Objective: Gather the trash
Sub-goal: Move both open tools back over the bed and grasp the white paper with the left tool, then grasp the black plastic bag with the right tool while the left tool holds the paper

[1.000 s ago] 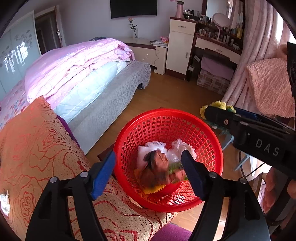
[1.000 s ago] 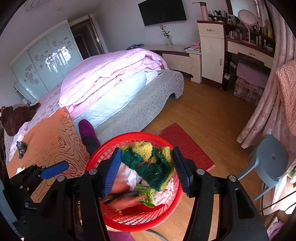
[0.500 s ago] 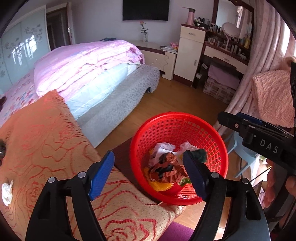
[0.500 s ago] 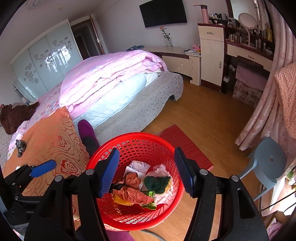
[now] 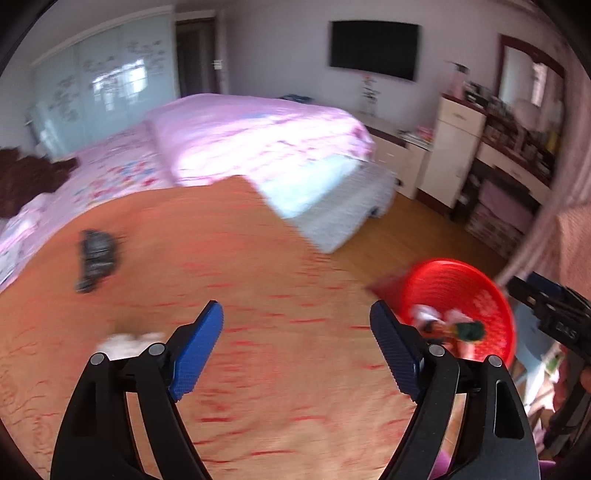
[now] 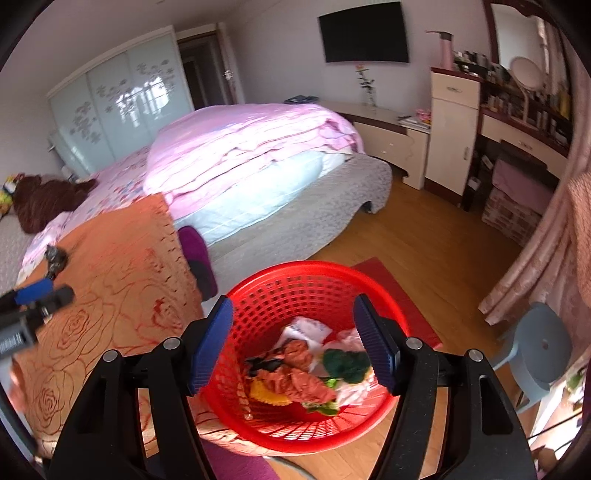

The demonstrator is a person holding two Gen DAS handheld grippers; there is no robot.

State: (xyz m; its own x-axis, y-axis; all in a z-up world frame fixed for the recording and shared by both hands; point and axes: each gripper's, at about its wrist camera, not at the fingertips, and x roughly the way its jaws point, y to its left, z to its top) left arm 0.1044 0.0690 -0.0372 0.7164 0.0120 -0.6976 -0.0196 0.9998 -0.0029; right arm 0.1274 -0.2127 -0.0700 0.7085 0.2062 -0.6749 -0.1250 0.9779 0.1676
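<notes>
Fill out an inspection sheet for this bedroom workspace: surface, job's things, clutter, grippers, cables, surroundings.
Surface: orange rose-patterned blanket over the bed's edge.
Job's things: red basket on the floor holding a green scrubber, orange wrappers and white paper; a white scrap and a dark crumpled object lie on the blanket.
Clutter: brown plush on the bed.
Grippers: left gripper and right gripper opening, nothing between the fingers.
Cables: nothing seen.
Surroundings: wall TV, blue stool, pink duvet.

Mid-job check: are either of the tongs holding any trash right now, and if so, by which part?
Nothing is held. The left tongs are opening over the orange blanket; the right tongs are opening above the red basket, trash lying loose inside.
</notes>
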